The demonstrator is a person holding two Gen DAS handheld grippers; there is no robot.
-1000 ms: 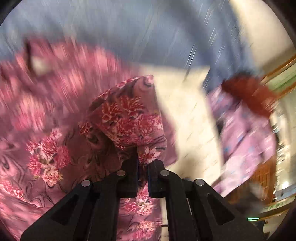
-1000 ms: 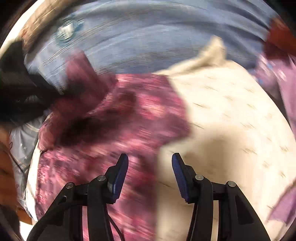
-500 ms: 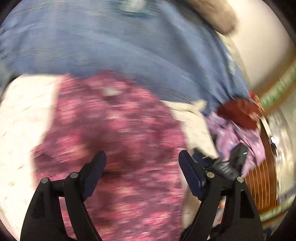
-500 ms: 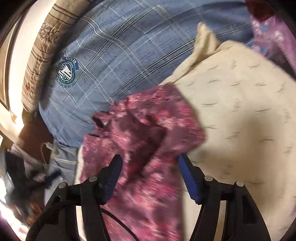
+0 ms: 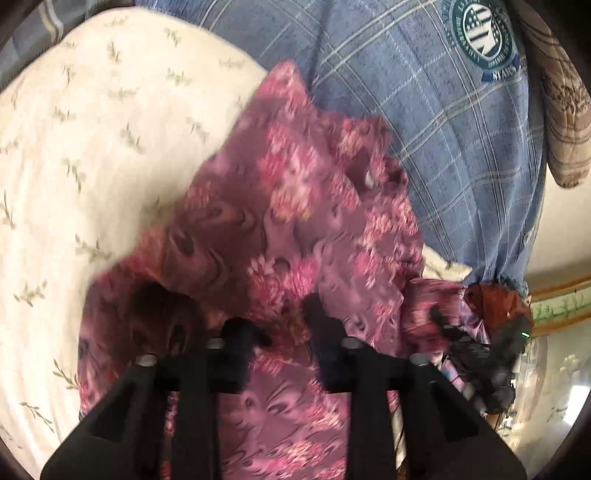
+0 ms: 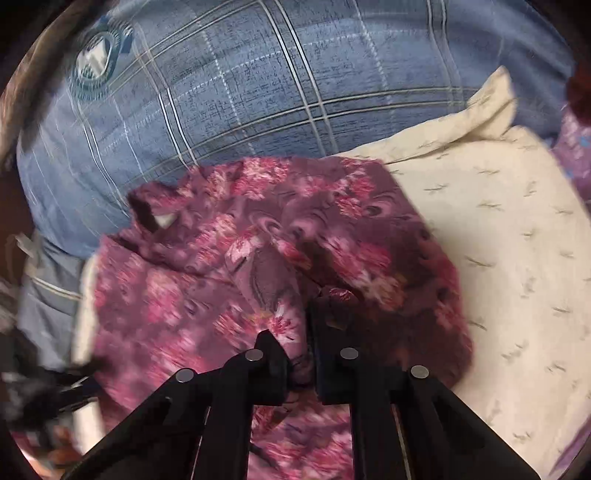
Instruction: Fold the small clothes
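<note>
The garment, a small purple piece printed with pink flowers, lies rumpled on the cream pillow, its far edge touching the blue plaid pillow behind. Taking the cream pillow as landmark: the garment covers the side of it nearest both grippers, running lengthwise from the grippers toward the plaid pillow, with its neck opening and a pale label at that far end.

The left gripper has just been closing; its jaws stand narrowly apart with a fold of the near edge between them, but blur hides whether the pads press on it. The right gripper has also just been closing and is nearly closed, pinching a ridge of cloth at the near edge. In the left view it shows as a dark blur at the garment's right corner, so the two hold opposite ends of the same near edge.

The fold likely turns on carrying that edge along the long axis toward the neck. Neither hand is clearly nearer.

The plaid pillow bears a round teal crest with ring lettering, unreadable; the ribbon below perhaps reads "STARS".
</note>
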